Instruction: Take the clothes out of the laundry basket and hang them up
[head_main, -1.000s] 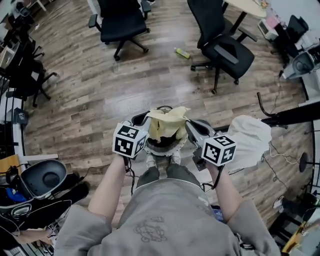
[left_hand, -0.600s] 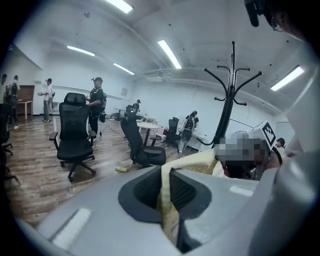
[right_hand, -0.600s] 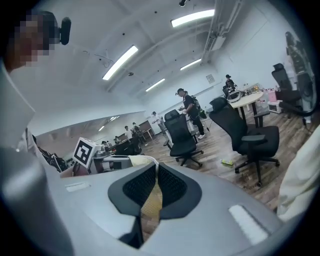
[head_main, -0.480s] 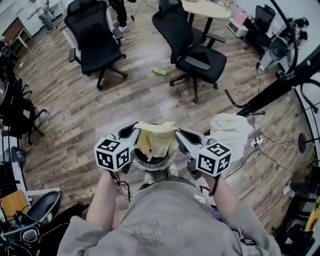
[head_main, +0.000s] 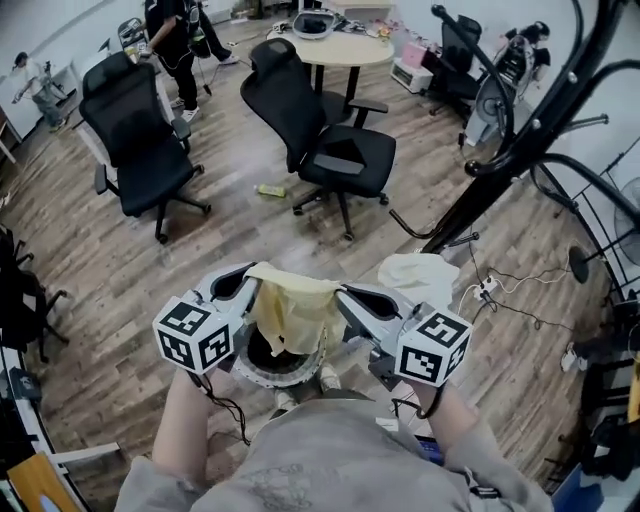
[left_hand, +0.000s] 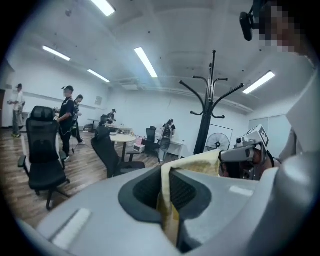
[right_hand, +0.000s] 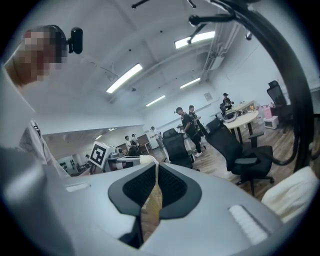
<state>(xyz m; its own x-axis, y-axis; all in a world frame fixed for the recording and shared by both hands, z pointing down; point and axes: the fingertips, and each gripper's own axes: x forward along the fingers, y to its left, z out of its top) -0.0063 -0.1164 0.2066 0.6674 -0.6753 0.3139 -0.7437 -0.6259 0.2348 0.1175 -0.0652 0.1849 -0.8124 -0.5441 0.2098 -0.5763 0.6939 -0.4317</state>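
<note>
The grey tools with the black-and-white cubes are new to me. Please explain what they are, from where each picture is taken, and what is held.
No robot here: a person holds two hand-held grippers. The head view looks down from the person's head. There the left gripper and the right gripper both pinch one yellow cloth, spread between them above a round laundry basket on the wooden floor. The other two pictures come from a camera on each gripper, looking along its fingers, which are shut on the cloth. A white cloth seems to hang on the black coat stand at the right.
</note>
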